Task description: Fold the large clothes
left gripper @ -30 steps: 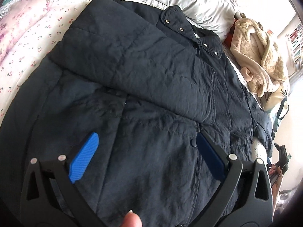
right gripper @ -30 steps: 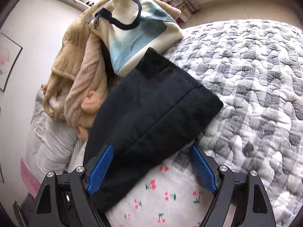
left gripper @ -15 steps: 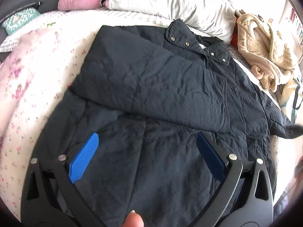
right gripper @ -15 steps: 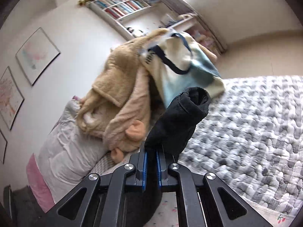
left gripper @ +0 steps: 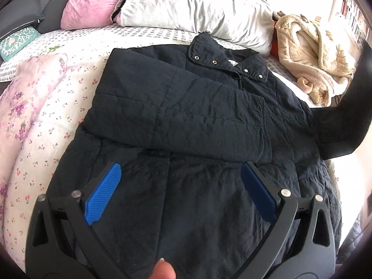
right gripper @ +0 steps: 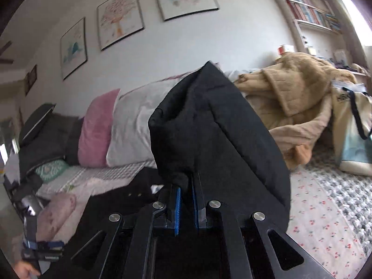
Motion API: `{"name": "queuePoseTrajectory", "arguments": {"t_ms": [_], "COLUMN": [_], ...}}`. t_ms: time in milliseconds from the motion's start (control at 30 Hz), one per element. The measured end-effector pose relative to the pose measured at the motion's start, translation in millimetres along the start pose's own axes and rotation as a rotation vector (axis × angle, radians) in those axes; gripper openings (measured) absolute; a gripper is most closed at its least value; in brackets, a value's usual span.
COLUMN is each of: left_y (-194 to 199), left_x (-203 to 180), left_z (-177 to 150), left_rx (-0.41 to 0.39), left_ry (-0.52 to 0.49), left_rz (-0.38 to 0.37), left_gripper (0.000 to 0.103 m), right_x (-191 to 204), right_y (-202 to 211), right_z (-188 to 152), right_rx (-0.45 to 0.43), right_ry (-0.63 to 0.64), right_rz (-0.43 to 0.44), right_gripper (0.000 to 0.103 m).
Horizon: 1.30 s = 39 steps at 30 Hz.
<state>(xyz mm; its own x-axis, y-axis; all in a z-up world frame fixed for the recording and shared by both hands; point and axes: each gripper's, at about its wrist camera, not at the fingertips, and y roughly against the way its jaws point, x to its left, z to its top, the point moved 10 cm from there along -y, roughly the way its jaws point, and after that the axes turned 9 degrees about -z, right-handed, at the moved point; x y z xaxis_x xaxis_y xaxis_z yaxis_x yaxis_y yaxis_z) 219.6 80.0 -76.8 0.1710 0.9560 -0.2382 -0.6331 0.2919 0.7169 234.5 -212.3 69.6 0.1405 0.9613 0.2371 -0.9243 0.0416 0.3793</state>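
A dark navy padded jacket (left gripper: 190, 121) lies face up on the bed, collar toward the pillows, with one sleeve (left gripper: 186, 114) folded across its chest. My left gripper (left gripper: 181, 186) is open and empty, hovering over the jacket's lower half. My right gripper (right gripper: 186, 193) is shut on the jacket's other sleeve (right gripper: 214, 125) and holds it lifted in the air; that raised sleeve also shows at the right edge of the left wrist view (left gripper: 344, 121).
The bed has a floral quilt (left gripper: 41, 125), a pink pillow (left gripper: 93, 2) and a grey pillow (left gripper: 197, 4) at its head. A beige fleece robe (left gripper: 313, 53) and a tote bag (right gripper: 353, 134) lie at the bed's right side. Framed pictures (right gripper: 118, 16) hang on the wall.
My right gripper closed on the spread sleeve, lifted it off the bed and swung it toward the jacket body. My left gripper pulled back and up, staying open.
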Motion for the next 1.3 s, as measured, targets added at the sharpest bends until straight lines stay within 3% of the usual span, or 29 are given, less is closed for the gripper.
{"name": "queuePoseTrajectory", "arguments": {"t_ms": [133,300,333,400,433,467,600,733,800,900,933,967,1000,1067,1133,1200,1300], "left_y": [-3.1,-9.2,-9.9,-11.7,-12.5,-14.3,-33.4,-74.2,-93.2,-121.3,-128.4,-130.8,-132.1,-125.2,-106.1,-80.4,-59.0], "left_x": [-1.2,-4.0,-5.3,-10.8,-14.4,-19.2,-42.3,-80.0,-94.0,-111.0,-117.1,-121.7,-126.3,-135.3,-143.4,-147.3,-124.1], "left_z": [0.2,0.1,0.1,1.7,2.3,3.2,2.7,-8.1,-16.1,-30.2,-32.5,-33.1,-33.6,-28.7,-14.6,6.5,38.4], "left_rx": [-0.004,-0.004,-0.005,-0.009,-0.011,-0.011,0.026,0.139,0.184,0.25,0.252,0.248,0.251,0.224,0.142,0.03,-0.1], "left_ry": [0.002,0.025,0.031,0.05,0.06,0.075,0.148,0.164,0.155,0.156,0.154,0.15,0.145,0.125,0.065,-0.003,0.0], "left_rz": [-0.005,-0.029,-0.037,-0.065,-0.081,-0.103,-0.208,-0.312,-0.324,-0.312,-0.315,-0.324,-0.332,-0.337,-0.339,-0.312,-0.227], "left_gripper": [0.102,0.102,0.102,0.102,0.102,0.102,0.102,0.093,0.084,0.065,0.054,0.029,0.018,0.01,0.01,0.01,0.01], "right_x": [52.6,83.7,83.3,79.4,74.0,66.6,37.5,-3.5,-22.3,-44.1,-47.7,-53.5,-60.1,-71.5,-82.7,-92.9,-103.6], "right_y": [-38.1,-82.0,-85.6,-85.8,-83.8,-80.0,-61.9,-55.7,-54.4,-53.2,-53.5,-53.9,-54.8,-55.2,-56.5,-57.9,-61.2], "right_z": [-63.1,-163.7,-170.4,-173.5,-168.1,-159.3,-133.0,-113.8,-112.1,-109.1,-107.2,-107.7,-106.3,-100.9,-100.0,-100.3,-102.2], "right_rx": [0.181,0.545,0.58,0.618,0.608,0.577,0.506,0.465,0.466,0.462,0.457,0.452,0.447,0.438,0.43,0.422,0.399], "right_ry": [0.061,0.026,0.015,-0.003,-0.018,-0.041,-0.146,-0.223,-0.262,-0.276,-0.275,-0.275,-0.278,-0.283,-0.284,-0.281,-0.258], "right_rz": [0.085,0.223,0.232,0.237,0.236,0.231,0.231,0.186,0.166,0.122,0.111,0.101,0.087,0.069,0.044,0.016,-0.038], "right_gripper": [0.016,0.024,0.028,0.048,0.069,0.079,0.081,0.081,0.081,0.081,0.081,0.081,0.081,0.081,0.081,0.081,0.081]}}
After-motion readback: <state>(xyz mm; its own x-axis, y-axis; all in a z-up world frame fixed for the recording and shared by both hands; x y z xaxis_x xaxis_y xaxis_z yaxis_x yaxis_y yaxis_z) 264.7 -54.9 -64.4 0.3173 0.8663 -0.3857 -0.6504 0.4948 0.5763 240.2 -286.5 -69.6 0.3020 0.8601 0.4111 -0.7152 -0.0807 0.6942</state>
